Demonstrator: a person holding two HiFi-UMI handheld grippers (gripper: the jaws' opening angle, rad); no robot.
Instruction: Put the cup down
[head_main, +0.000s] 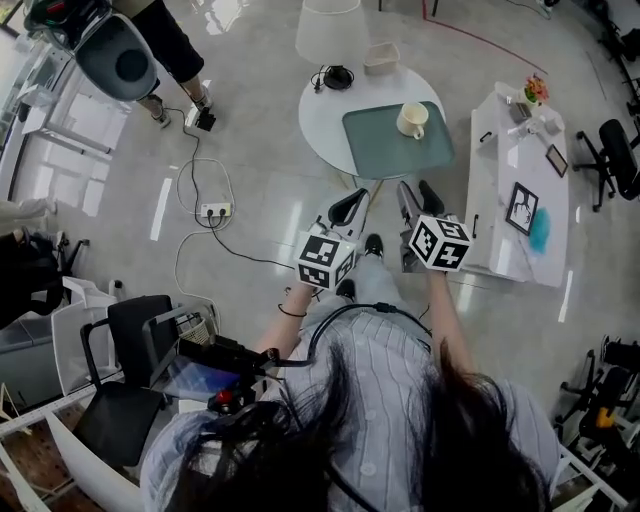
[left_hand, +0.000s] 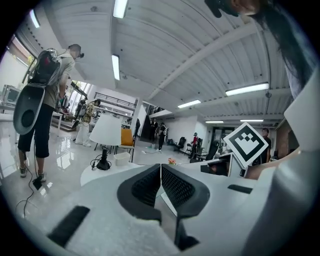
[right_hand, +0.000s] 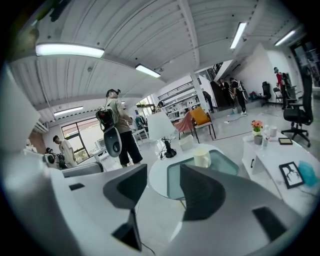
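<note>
Seemingly past the set-down, the operator stood back from the round white table (head_main: 322, 110) in the open workshop, both grippers held near the waist and well apart from it; on the table lay a green mat (head_main: 380, 155), and on the mat's far part stood the cream cup (head_main: 412, 120), upright and touched by nothing; the right gripper (right_hand: 161, 181) pointed towards the table with its jaws about half apart and only floor and table edge showing between them, so it had hold of nothing; the left gripper (left_hand: 160, 169) had its ribbed pads pressed together on no object at all, aimed out across the room; judged from this, the cup was already down, and the step in hand looked like the withdrawal after release; the next move seemed to call for little beyond holding both tools clear of the table, or, if the cup were wanted again, a long reach forward with jaws opened wider than its body.
</note>
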